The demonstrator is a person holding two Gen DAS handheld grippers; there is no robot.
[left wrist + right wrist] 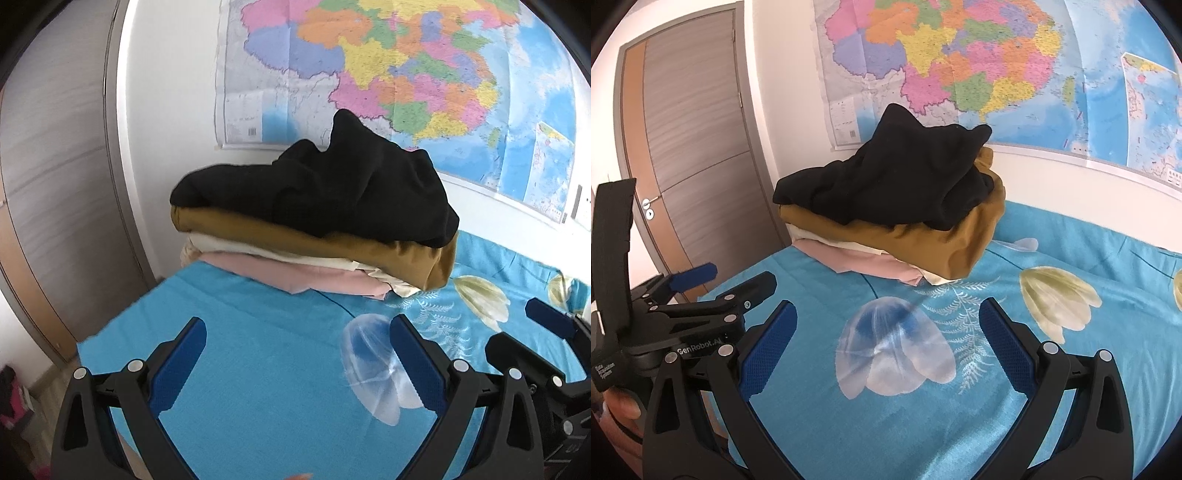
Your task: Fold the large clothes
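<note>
"GenRobot.AI" on left tool (735, 286) body; handle label "Data Acquisition System"; map (979, 66) text illegible.

- Setting: a bedroom in a home.
- A bed covered by a turquoise cotton sheet printed with large white and pale-yellow tulips (1071, 254) fills the foreground of both views.
- A stack of folded garments, black on top, then mustard-brown, cream and pale pink (886, 206), rests on the bed close to the wall.
- A large, multicoloured paper wall map with blue sea areas (997, 62) hangs on the white plastered wall directly behind the bed.
- A grey wood-grain interior door with an orange-brown frame and a metal lever handle (690, 147) stands at the left, shut.
- Pale wood-look flooring (48, 384) shows beside the bed in the left wrist view.
</note>
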